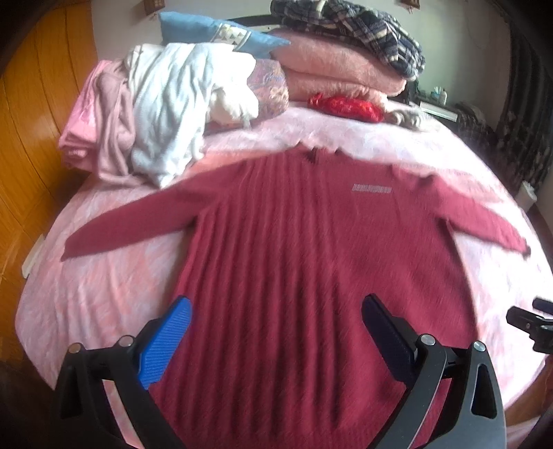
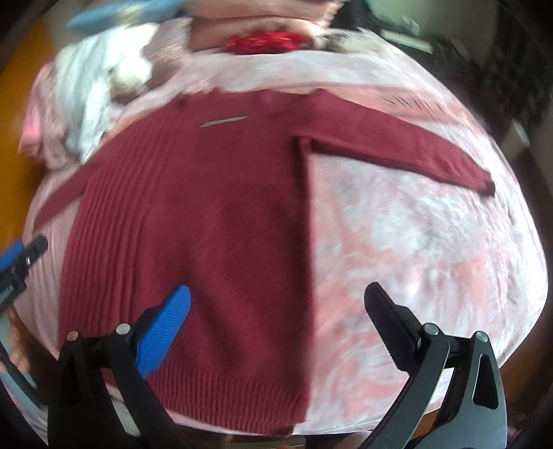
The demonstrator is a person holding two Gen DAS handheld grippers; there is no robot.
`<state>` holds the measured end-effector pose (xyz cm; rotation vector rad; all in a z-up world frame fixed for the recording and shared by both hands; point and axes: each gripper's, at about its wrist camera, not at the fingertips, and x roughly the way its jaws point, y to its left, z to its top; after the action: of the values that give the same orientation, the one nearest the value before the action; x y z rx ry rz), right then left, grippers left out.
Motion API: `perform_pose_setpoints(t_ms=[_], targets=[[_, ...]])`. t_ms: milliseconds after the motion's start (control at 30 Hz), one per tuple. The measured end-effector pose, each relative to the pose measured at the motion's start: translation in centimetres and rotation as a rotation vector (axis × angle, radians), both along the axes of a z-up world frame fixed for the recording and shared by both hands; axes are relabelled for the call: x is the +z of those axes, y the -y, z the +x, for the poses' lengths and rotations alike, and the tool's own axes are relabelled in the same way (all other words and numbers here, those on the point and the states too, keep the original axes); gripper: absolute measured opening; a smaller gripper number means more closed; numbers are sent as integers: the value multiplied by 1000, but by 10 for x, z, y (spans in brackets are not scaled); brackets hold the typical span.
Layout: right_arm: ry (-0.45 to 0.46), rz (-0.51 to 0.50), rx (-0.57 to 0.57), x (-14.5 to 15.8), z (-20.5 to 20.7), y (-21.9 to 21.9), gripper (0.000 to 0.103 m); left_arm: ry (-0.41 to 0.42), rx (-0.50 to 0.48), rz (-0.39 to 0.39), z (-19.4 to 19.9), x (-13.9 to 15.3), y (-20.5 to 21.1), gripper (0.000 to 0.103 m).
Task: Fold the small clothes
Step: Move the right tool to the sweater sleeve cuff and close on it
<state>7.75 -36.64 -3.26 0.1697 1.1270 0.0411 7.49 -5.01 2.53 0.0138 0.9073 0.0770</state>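
A big bed with a pink, patchy blanket fills both views. On it lies a dark red sweater, spread flat with its front up and both sleeves stretched out to the sides. Its bottom edge is near the close edge of the bed. A small white mark sits on the chest of the sweater.

At the far end of the bed there is a pile of soft things. Folded pink blankets are stacked there, with a dark checked cloth on top. Beside them lie a heap of white clothes and a blue pillow. A small bright red cloth lies in front of the pink stack.

The left gripper hangs over the lower part of the sweater. Its two fingers are spread wide apart and hold nothing. The right gripper hangs over the lower right side of the sweater. One finger is over the sweater and the other is over the blanket. It is spread wide too, and holds nothing.
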Motion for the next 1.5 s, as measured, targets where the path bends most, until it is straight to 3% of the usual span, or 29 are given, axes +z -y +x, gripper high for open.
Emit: perform_pose_setpoints(t_ms=[233,433,533,800,1000,1100,1133,1200,1267,1333,1500], targets=[[13,-7,-153,5,66,121,100,15,-138,-37,81,-2,98,99],[-23,77,-241,-23,112,247,100,-3,-257,-138,137,-21,195,99],[-44,111,-281,-44,124,290,100,-16,-281,-126,159,-37,236,99],[-131,182,-329,-104,152,363,100,-70,-247,-106,215,-82,290,99],[-167,232,-278,-126,167,375,99,-69,-271,-58,235,-95,319,99],[-182,207,-276,-130,172,375,83,-66,-276,-45,243,-96,330,99],[-188,193,-282,-131,172,376,71,-68,-276,-45,246,-96,331,99],[-167,184,-264,-127,171,377,57,-71,-276,-40,251,-98,332,99],[-135,213,-240,-119,169,376,24,-65,-271,-35,254,-97,329,99],[-82,239,-219,-103,167,373,5,-62,-264,-36,255,-95,322,99],[105,159,-183,-42,156,369,5,-45,-239,-47,254,-91,295,99]])
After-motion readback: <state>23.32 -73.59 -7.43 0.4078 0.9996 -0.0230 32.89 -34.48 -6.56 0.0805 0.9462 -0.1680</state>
